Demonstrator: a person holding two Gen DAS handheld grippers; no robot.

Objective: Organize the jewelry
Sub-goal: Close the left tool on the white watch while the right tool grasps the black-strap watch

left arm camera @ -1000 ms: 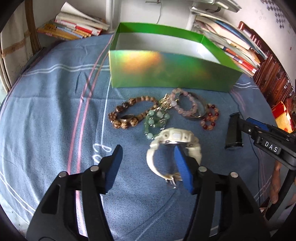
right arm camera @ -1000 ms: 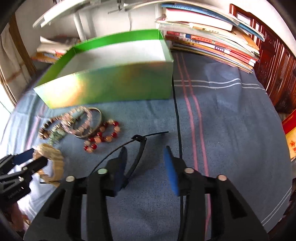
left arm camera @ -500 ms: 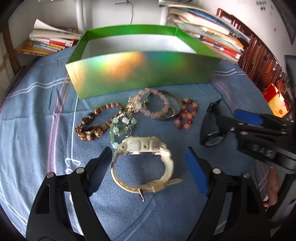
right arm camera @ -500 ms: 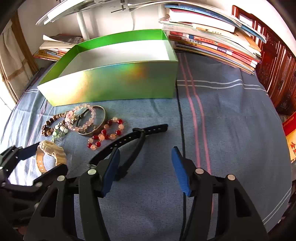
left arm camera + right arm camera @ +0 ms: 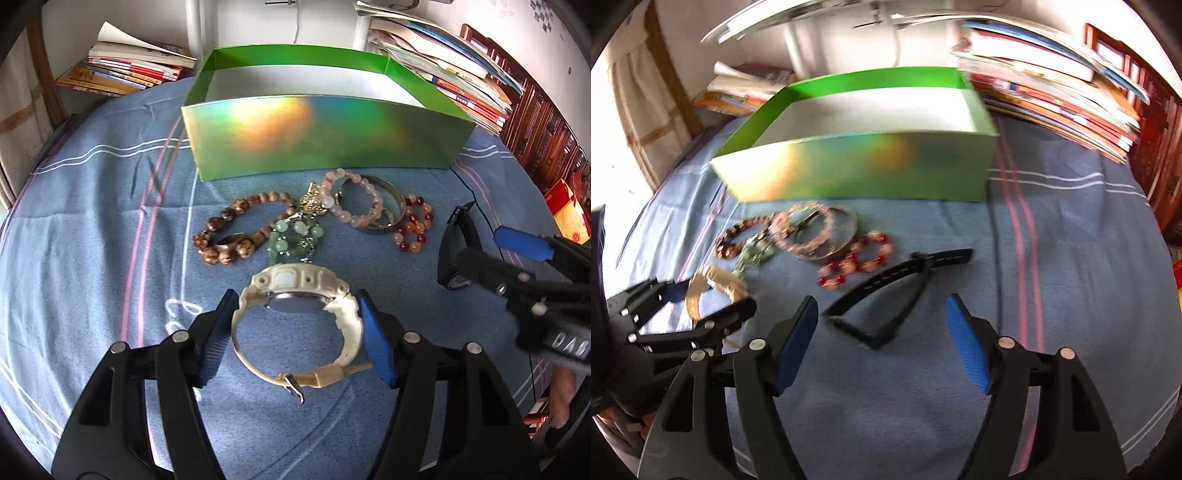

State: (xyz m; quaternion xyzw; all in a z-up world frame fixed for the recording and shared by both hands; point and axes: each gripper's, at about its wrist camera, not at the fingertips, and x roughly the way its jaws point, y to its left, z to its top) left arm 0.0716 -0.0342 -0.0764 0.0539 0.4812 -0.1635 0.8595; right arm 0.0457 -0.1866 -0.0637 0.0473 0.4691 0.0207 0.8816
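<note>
While both watches lie on the blue striped cloth [image 5: 92, 221], the step in hand looks like picking them up, one for each hand. The left gripper [image 5: 295, 295] has its fingers on both sides of the white watch [image 5: 291, 277] and has just been closing on it. The fingers sit right against the strap, but I cannot tell if they squeeze it yet. The right gripper [image 5: 882, 300] has just been opening, and its fingers are spread wide and loose. The black watch [image 5: 905, 273] lies partly between them, not touched. Next, I think each hand must pinch its watch, lift it, and carry it to the green box [image 5: 325, 136] behind the bead bracelets [image 5: 295, 232]. The white watch looks chunky and creamy, buckled into a ring, lying on its side.
</note>
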